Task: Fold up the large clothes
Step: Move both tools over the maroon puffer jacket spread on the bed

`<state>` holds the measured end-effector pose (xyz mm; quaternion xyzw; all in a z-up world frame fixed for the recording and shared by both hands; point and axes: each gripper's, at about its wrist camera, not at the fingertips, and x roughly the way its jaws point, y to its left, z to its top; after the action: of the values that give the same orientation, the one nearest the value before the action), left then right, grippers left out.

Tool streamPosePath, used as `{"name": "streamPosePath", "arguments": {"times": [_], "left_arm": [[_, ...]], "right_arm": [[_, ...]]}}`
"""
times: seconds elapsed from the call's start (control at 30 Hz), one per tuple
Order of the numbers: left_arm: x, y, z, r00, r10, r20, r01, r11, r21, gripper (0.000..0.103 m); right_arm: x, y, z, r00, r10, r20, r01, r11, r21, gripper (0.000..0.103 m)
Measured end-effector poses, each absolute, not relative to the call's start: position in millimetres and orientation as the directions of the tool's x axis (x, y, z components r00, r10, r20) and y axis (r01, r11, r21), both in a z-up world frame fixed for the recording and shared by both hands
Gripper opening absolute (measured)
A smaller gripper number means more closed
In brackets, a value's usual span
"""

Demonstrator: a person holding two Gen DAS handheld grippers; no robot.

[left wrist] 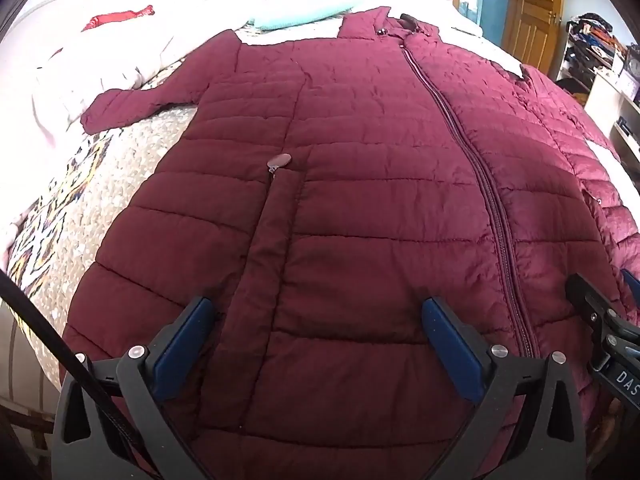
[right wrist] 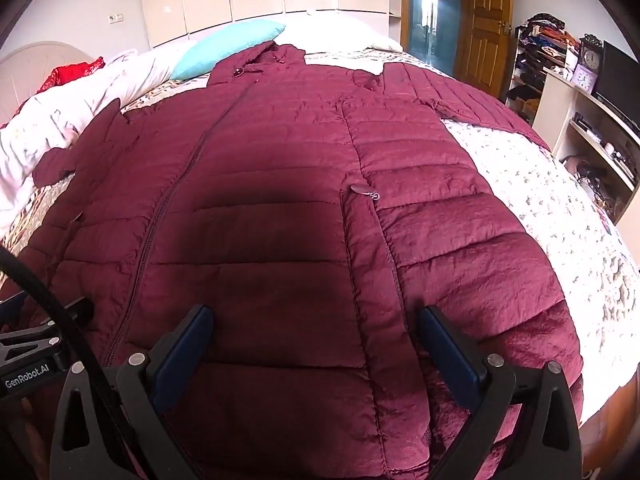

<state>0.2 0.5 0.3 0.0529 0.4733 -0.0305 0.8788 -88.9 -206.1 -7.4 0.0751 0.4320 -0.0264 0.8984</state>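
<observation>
spread flat on the bed (right wrist: pixel 540 208), front up: a coat (right wrist: pixel 280 208), hood toward a pillow (right wrist: pixel 228 50) at the far end. blanket (right wrist: pixel 60 120) heaped along the left, shelves (right wrist: pixel 592 120) off right, door (right wrist: pixel 486 16) behind.

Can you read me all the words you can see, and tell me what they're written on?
"GenRobot.AI": white letters on the left gripper, seen at the edge of the right wrist view.
"DAS": start of a label cut off by the picture edge, on the right gripper.
Clock faces on the shelf: numbers too small to read.
</observation>
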Motion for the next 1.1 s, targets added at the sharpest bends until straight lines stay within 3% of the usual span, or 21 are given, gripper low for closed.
{"name": "streamPosePath", "arguments": {"times": [0.33,0.73,0.8,0.87,1.0,1.1], "left_arm": [[10.0,10.1,-1.2,0.554,0.007,-0.832,0.098,0.993,0.073,0.103],[-8.3,-22.4,6.5,0.588,0.081,-0.805,0.141,0.970,0.200,0.099],[-10.4,-15.5,13.9,0.569,0.028,-0.822,0.138,0.982,0.129,0.091],[-14.7,-7.9,27.3,0.568,-0.015,-0.823,0.118,0.991,0.063,0.089],[-38.7,9.7,81.0,0.649,-0.104,-0.754,0.102,0.994,-0.049,0.089],[-63.0,26.1,136.3,0.707,-0.180,-0.684,0.122,0.984,-0.133,0.089]], "right_arm": [[-86.5,-205.5,-4.7,0.623,0.027,-0.782,0.117,0.985,0.127,0.103],[-99.3,-198.0,-6.6,0.649,-0.005,-0.761,0.142,0.983,0.115,0.103],[-101.8,-197.8,-7.2,0.650,0.014,-0.760,0.127,0.984,0.127,0.103],[-104.7,-198.5,-4.2,0.659,0.020,-0.752,0.115,0.985,0.127,0.101],[-112.4,-203.7,14.2,0.632,0.094,-0.769,0.067,0.982,0.175,0.091],[-124.8,-210.6,46.9,0.581,0.153,-0.799,0.027,0.978,0.207,0.090]]}}
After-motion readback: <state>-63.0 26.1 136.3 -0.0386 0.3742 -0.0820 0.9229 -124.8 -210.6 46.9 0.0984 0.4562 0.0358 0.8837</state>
